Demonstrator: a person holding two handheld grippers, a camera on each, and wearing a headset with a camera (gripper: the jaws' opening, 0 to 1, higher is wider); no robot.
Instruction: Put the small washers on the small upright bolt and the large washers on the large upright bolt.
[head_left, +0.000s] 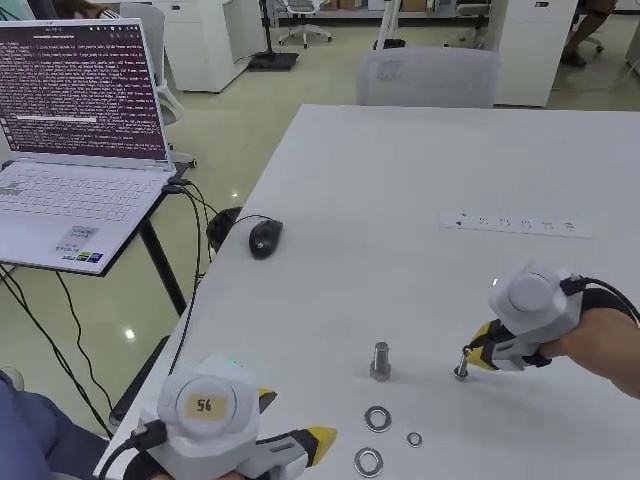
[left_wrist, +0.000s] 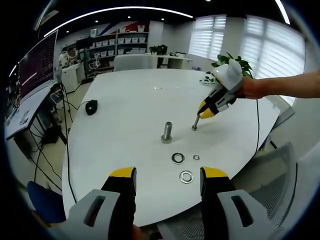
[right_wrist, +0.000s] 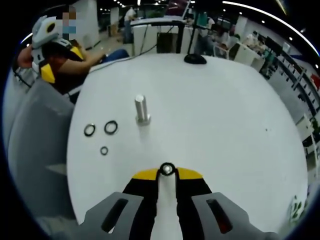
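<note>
White tabletop (head_left: 420, 170), office room behind; laptop (head_left: 80, 150) on a side stand at upper left of the head view, mouse (head_left: 265, 238) and power strip (head_left: 515, 223) across its middle.

Item 1: large bolt (head_left: 380, 360), lower centre of the head view, upright on its head, shank bare. It looks ready to take washers from above.

Item 2: small bolt (head_left: 461, 370), right of the large bolt and apart from it, foot at or just above the tabletop. The hold appears meant to steady it upright.

Item 3: two large washers (head_left: 377, 418) (head_left: 368, 461) and one small washer (head_left: 414, 439), lying flat below the bolts, near each other, none threaded on.

Item 4: right gripper (head_left: 474, 358), lower right of the head view, clenched on the small bolt; in the right gripper view the bolt's end sits between its yellow tips.

Item 5: left gripper (left_wrist: 168, 175), bottom of the left gripper view, jaws spread wide and carrying nothing, held short of the washers. Judged placed to collect a washer next.
</note>
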